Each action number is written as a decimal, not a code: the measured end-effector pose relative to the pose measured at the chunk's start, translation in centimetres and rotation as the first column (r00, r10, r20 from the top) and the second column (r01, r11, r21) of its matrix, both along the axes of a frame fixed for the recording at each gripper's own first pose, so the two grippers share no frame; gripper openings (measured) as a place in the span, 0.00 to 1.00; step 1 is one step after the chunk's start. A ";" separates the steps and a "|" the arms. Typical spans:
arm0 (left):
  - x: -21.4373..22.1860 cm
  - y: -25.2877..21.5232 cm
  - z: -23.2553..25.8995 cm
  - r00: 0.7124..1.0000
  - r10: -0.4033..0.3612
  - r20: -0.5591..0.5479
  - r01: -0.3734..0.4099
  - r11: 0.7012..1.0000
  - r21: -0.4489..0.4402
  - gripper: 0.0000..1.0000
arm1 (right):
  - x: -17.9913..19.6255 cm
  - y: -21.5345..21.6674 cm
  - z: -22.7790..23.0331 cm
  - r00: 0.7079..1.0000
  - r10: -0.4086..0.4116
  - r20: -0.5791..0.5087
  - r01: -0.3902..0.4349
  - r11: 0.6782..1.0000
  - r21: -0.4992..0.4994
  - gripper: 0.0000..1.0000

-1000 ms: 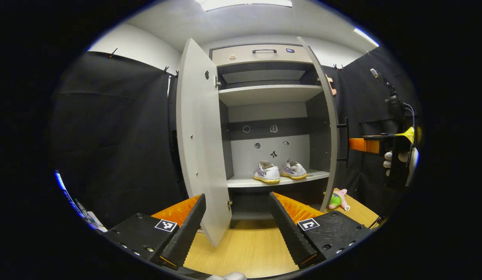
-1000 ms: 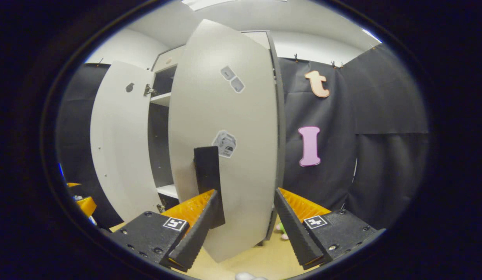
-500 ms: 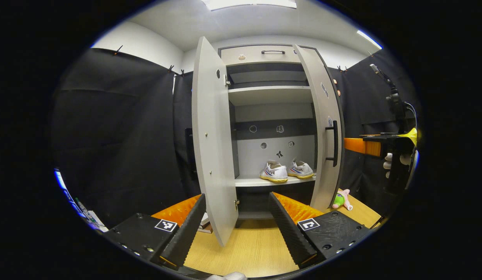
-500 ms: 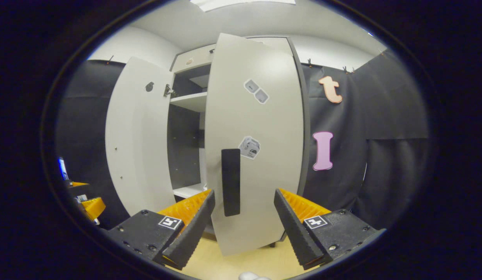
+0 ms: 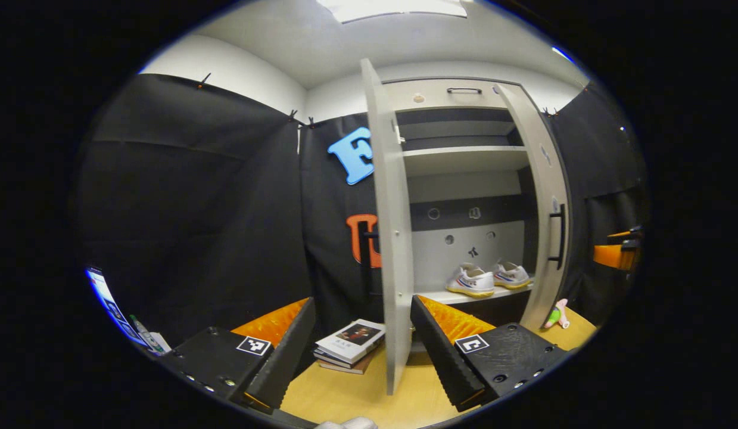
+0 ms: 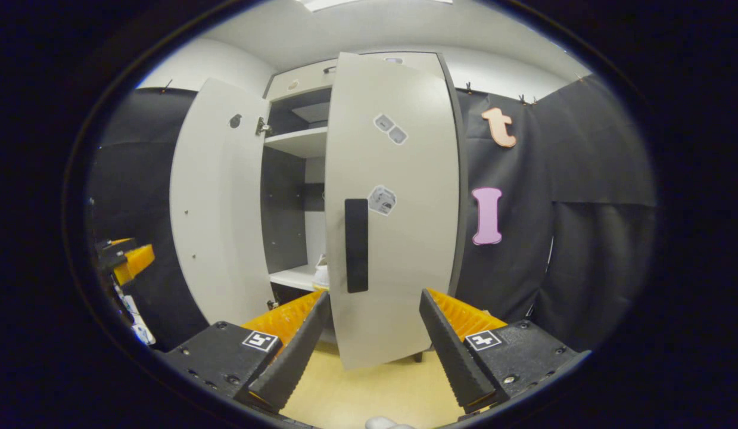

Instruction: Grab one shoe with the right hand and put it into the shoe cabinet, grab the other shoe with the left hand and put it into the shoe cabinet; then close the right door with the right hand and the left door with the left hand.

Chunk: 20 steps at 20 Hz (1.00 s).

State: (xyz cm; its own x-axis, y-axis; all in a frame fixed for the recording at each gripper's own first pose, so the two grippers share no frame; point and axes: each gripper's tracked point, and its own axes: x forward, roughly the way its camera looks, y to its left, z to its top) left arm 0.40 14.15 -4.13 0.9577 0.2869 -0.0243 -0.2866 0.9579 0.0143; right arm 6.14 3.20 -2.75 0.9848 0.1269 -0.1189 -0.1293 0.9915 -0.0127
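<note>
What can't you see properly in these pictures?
- Shoes: right gripper view, right door covers nearly all.
- Stickers on that door: too small to make out.
- Books: left gripper view, cover picture too small.
- Toy: partly behind right door.

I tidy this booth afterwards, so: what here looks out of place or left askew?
A small plush toy lies on the floor at the cabinet's right foot, and a stack of books sits on the floor left of the left door. The shoes stand neatly on the shelf. Both doors stand ajar.
</note>
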 end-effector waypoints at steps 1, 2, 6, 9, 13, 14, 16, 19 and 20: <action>0.8 2.1 0.3 0.999 0.037 0.003 -0.037 0.999 -0.003 0.96 | -0.6 0.0 -0.4 1.000 -0.006 -0.010 0.006 1.000 0.004 0.96; 1.9 3.9 0.5 0.998 0.066 0.011 -0.066 0.998 -0.002 0.96 | -1.1 0.1 -0.9 1.000 -0.012 -0.018 0.012 1.000 0.007 0.99; 6.3 7.8 -0.6 0.995 0.101 -0.022 -0.101 0.994 -0.027 0.95 | -2.9 0.0 -2.4 0.998 -0.035 -0.059 0.036 0.999 0.007 0.99; 8.2 7.6 -1.0 0.996 0.083 -0.026 -0.083 0.996 -0.016 0.95 | -3.7 -0.3 -2.7 0.996 -0.050 -0.074 0.050 0.999 0.004 0.96; 9.8 6.7 -1.5 0.999 0.044 -0.032 -0.044 0.999 -0.001 0.96 | -4.2 -0.8 -2.9 0.995 -0.063 -0.076 0.064 0.998 0.009 0.99; 9.9 6.6 -1.2 0.999 0.047 -0.025 -0.046 0.999 0.013 0.94 | -4.3 -1.0 -2.9 0.995 -0.064 -0.076 0.065 0.998 0.012 0.99; 9.4 6.3 -1.3 0.999 0.042 -0.025 -0.041 0.999 0.008 0.92 | -4.3 -1.1 -2.9 0.995 -0.064 -0.076 0.065 0.998 0.018 0.99; 9.5 5.8 -1.3 0.999 0.033 -0.029 -0.033 0.999 -0.014 0.90 | -4.2 -1.4 -3.1 0.995 -0.063 -0.081 0.064 0.998 0.019 0.99; 9.5 5.6 -1.2 0.999 0.035 -0.025 -0.035 0.999 -0.008 0.89 | -4.2 -1.4 -3.1 0.995 -0.062 -0.082 0.064 0.998 0.022 0.99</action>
